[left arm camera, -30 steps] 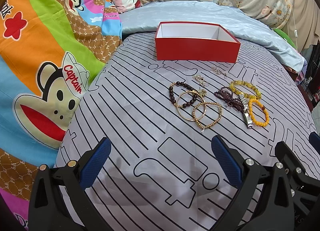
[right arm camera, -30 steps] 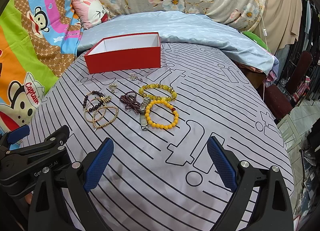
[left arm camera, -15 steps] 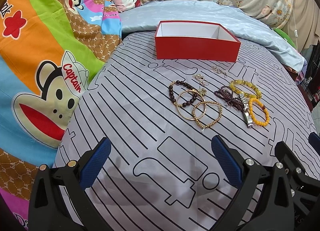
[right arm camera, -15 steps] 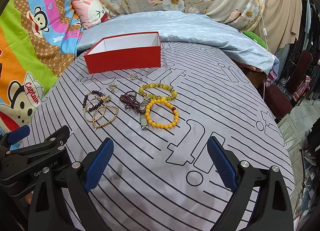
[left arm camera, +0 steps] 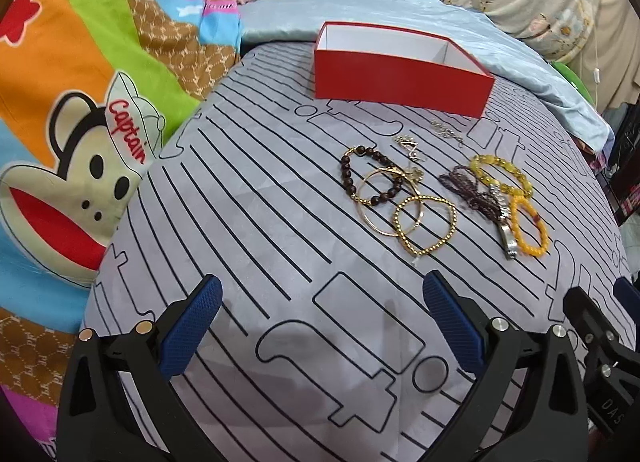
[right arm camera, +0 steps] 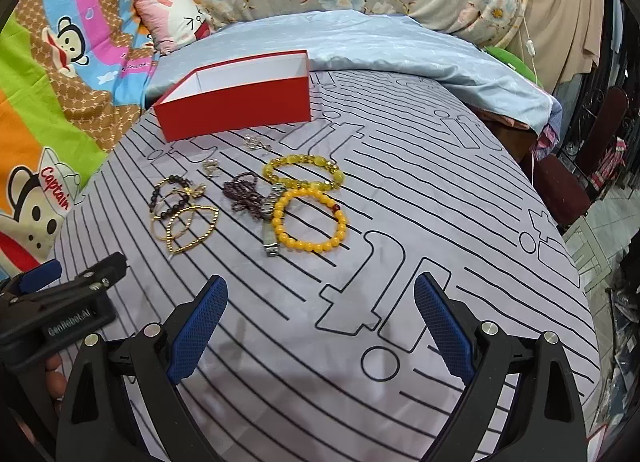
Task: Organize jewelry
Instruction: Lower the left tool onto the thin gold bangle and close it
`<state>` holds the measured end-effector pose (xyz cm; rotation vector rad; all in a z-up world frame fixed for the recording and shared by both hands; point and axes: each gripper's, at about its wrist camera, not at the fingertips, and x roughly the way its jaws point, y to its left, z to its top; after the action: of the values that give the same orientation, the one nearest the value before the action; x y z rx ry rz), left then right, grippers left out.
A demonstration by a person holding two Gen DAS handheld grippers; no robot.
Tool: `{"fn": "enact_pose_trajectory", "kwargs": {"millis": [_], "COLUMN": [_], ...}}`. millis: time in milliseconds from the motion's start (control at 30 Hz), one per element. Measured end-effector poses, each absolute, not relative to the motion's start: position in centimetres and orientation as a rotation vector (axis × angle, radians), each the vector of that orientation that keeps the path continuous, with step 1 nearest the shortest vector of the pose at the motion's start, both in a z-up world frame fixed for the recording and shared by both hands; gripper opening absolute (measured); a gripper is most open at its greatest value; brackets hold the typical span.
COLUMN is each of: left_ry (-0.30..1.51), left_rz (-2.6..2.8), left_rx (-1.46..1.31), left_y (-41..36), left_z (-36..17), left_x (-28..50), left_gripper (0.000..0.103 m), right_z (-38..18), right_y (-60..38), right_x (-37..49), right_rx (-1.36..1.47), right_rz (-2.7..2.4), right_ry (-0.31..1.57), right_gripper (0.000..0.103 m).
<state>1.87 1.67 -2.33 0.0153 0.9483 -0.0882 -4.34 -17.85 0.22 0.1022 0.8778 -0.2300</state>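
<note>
Left wrist view – left gripper point(left arm camera: 322, 318) spread wide, empty | right gripper point(right arm camera: 320, 320) likewise gaping | bracelets point(right arm camera: 308, 221) lie clustered on striped sheet point(right arm camera: 420, 201) – near red box point(right arm camera: 236, 105), apart from both grippers

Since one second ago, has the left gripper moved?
Yes. In the left wrist view the red box and the gold bead bracelet now sit lower and look tilted against the left gripper, so it has eased forward and turned slightly.
</note>
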Motion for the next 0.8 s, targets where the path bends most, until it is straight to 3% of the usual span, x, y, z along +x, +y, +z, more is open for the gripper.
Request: {"fn": "enact_pose_trajectory", "kwargs": {"millis": [333, 567, 700, 800], "left_ry": [0.975, 1.009, 1.029, 1.015], "left_rz": [-0.122, -0.128, -0.148, -0.152], "left_rx": [-0.007, -0.046, -0.034, -0.016], "left_y": [0.9, 1.5, 1.0, 0.6], "left_z": [-3.6, -4.5, -5.2, -5.3], "left_x": [4.9, 7.4, 8.4, 8.7], "left_gripper": [0.095, 0.080, 0.060, 0.053], "right_z": [-0.8, -1.6, -1.8, -1.9], "right_y": [-19.4, -19.9, -20.2, -20.3], "right_x": [-2.9, -1.8, -1.1, -0.8], "right_rx": [0.128, 0.135, 0.140, 0.137], "right_rz": [-0.230, -0.230, -0.234, -0.237], "right_ry": [0.899, 0.918, 0.923, 0.923], "right_gripper": [0.093, 0.093, 0.093, 0.093]}}
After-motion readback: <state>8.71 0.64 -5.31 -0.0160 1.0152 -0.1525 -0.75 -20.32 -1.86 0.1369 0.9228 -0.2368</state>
